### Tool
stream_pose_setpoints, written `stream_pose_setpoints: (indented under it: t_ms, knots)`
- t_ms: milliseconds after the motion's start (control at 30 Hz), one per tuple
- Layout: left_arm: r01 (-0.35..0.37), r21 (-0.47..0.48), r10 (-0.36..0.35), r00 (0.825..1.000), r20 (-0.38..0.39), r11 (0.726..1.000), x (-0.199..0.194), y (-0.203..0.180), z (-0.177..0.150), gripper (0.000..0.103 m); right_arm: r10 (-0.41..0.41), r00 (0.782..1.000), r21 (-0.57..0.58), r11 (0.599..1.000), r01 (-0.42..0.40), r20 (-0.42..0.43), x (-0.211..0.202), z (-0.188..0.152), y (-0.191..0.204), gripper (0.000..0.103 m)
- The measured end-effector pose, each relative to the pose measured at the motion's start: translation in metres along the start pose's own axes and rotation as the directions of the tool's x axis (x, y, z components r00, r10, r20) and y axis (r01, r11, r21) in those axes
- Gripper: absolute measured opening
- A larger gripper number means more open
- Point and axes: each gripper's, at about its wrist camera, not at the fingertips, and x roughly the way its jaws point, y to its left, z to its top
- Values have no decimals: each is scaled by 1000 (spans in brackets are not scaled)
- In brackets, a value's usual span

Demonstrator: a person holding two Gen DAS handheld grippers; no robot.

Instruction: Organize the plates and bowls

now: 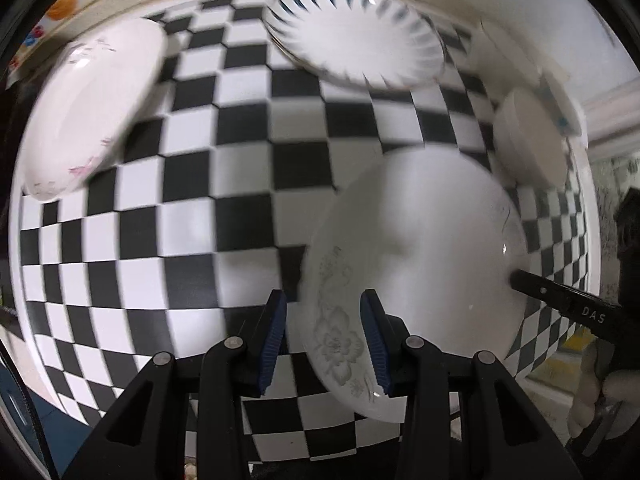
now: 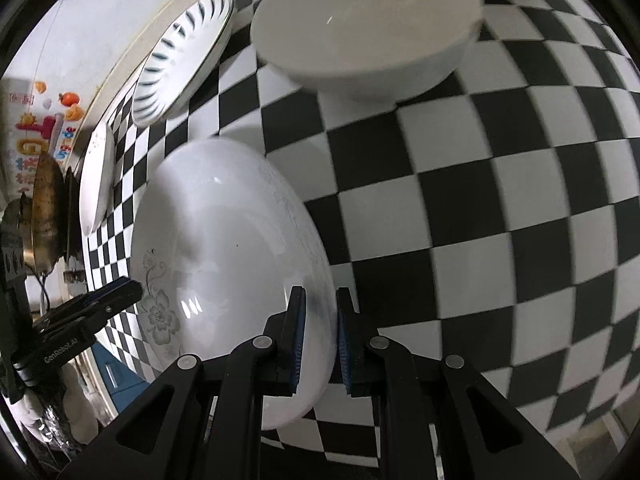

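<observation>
Plate (image 2: 224, 264) rim pinched thinly between right fingers (image 2: 297, 332); it could slip onto the desk (image 2: 500, 200). Left gripper (image 1: 323, 344) gapes, gripping nothing.

Black-and-white checkered bench (image 1: 224, 184) with a pale rim. Behind it, plain white wall (image 2: 100, 24). Colourful cartoon stickers (image 2: 44, 128) on the wall at far left. Brass-coloured pan (image 2: 46, 220) standing on edge beside the bench end. Marbled grey floor (image 1: 612, 200) beyond the right rim. Soft, even light.
</observation>
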Motion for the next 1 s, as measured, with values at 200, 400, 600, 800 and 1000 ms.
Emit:
stream_pose_setpoints:
  t_ms: [200,400,600,800,1000]
  knots:
    - [-42,-179,65,990,123,983,-48,59,8,36,-66,991,-27,997,70,119,-63,16,30,25]
    - [-21,-434,73,992,105,901,-49,151,15,36,18,991,-285,958,21,135,-70,69,145,43]
    - [34,-646,50,993,111,763,-41,227,10,36,125,991,-499,863,-83,51,-12,131,271,43]
    - [73,-742,48,989,141,666,-29,268,16,36,109,990,-576,805,-140,-87,84,198,367,43]
    - [68,-761,66,987,144,645,-21,284,29,36,57,981,-573,805,-156,-187,156,232,400,43]
